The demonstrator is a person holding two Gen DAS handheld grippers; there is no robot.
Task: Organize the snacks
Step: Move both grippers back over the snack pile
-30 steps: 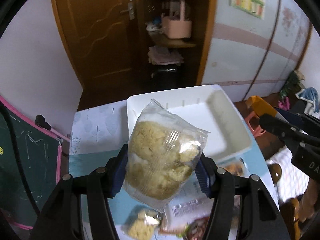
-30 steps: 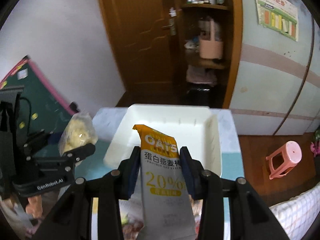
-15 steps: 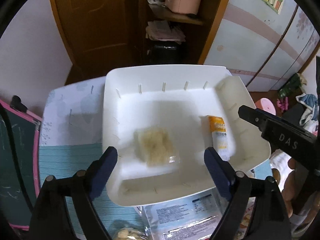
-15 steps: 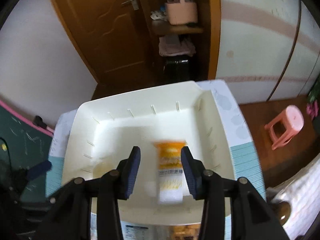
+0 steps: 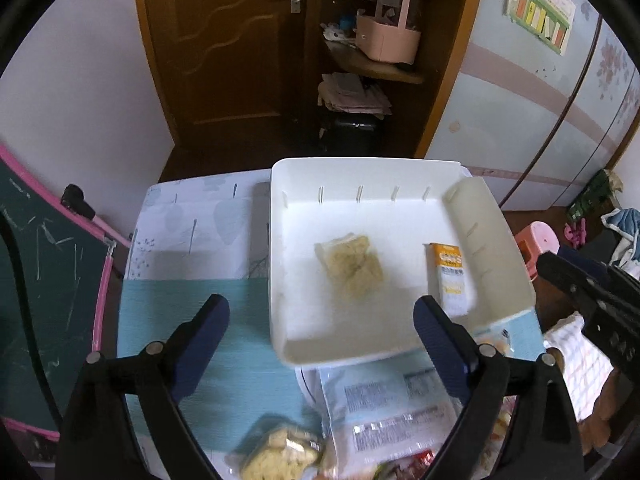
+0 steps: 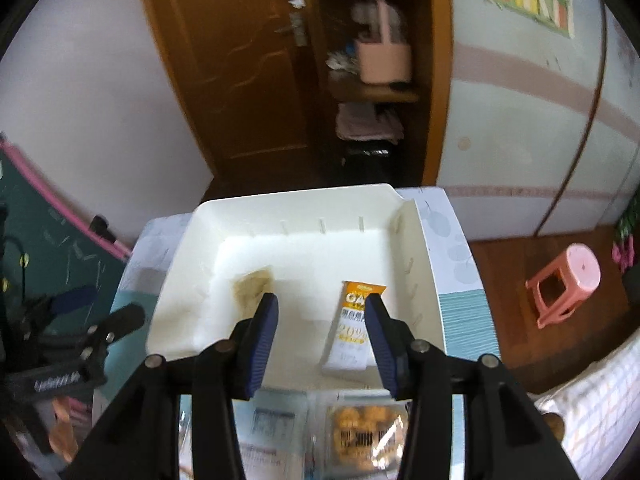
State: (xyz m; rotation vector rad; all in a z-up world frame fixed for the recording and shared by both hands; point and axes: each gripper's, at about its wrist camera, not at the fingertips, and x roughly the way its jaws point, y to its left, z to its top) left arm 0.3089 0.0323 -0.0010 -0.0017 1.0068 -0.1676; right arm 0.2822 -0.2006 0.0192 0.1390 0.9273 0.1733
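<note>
A white bin [image 5: 280,264] [image 6: 192,240] stands on the table. Inside lie a clear bag of pale crumbly snack [image 5: 352,268] [image 6: 252,284] and an orange-and-white oat bar packet [image 5: 450,276] [image 6: 354,324]. My left gripper [image 5: 320,328] is open and empty, above the bin's near rim. My right gripper [image 6: 320,328] is open and empty, above the near part of the bin, with the oat bar beside its right finger. The right gripper's body also shows in the left wrist view [image 5: 592,304].
More snack packs lie on the table near me: a second crumbly snack bag [image 5: 280,456], a white printed pack [image 5: 388,412], and a pack of round yellow snacks [image 6: 366,432]. A chalkboard [image 5: 32,264] stands left, a pink stool [image 6: 564,284] right.
Both grippers have let go of their snacks, which now lie in the bin. Both grippers have since drawn back toward me, so the bin sits farther away in each view.
</note>
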